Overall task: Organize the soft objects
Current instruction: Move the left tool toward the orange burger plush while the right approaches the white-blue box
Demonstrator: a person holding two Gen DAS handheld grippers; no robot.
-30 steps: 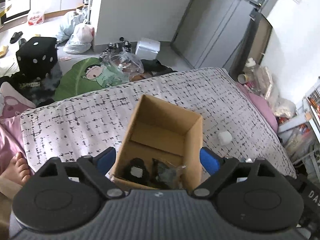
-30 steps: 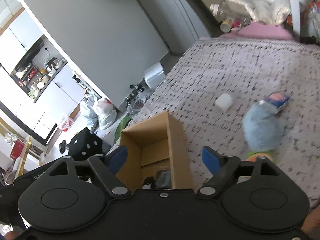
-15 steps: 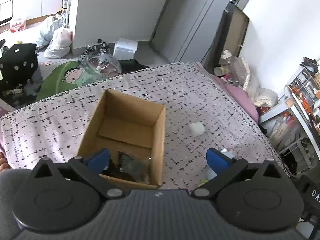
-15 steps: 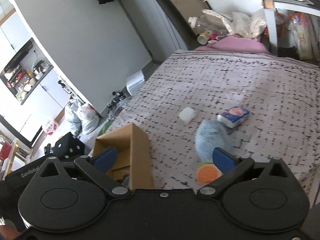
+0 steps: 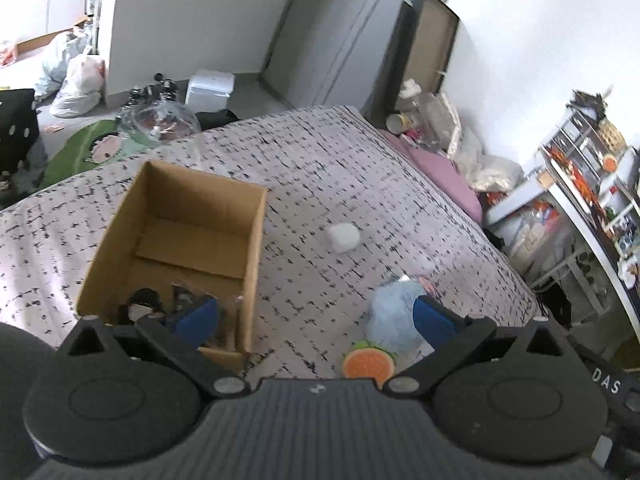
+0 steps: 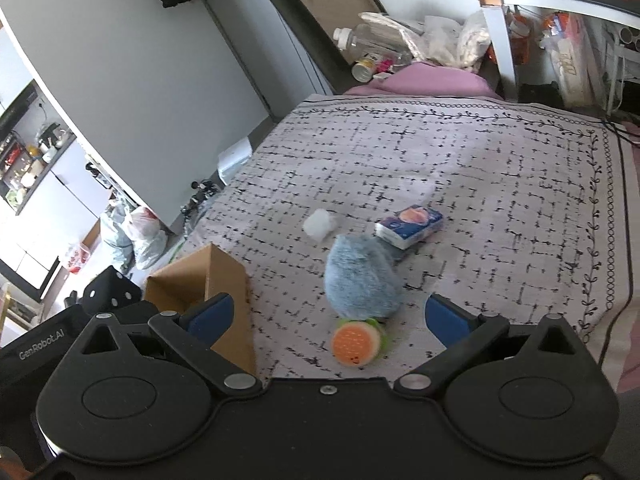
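Note:
An open cardboard box (image 5: 188,236) stands on the patterned bed (image 5: 320,184), with dark items (image 5: 148,304) in its near end; its corner shows in the right wrist view (image 6: 224,276). A fluffy blue plush (image 6: 360,276) lies right of the box, an orange burger-like soft toy (image 6: 356,344) in front of it, a tissue pack (image 6: 408,226) and a white cotton ball (image 6: 318,222) behind. The plush (image 5: 394,316), burger toy (image 5: 368,364) and cotton ball (image 5: 343,238) show in the left wrist view. My left gripper (image 5: 316,316) is open and empty above the box's right wall. My right gripper (image 6: 328,316) is open and empty above the burger toy.
The bed (image 6: 460,168) ends at a pink pillow (image 6: 424,80) with bottles and bags behind. A desk and shelves (image 5: 580,184) stand to the right. Plastic bags (image 5: 76,80), a white container (image 5: 210,90) and a black dice stool (image 5: 16,128) clutter the floor at left.
Both grippers have swung right, away from the box toward the soft toys. The plush, burger toy and tissue pack have come into fuller view. Both stay open.

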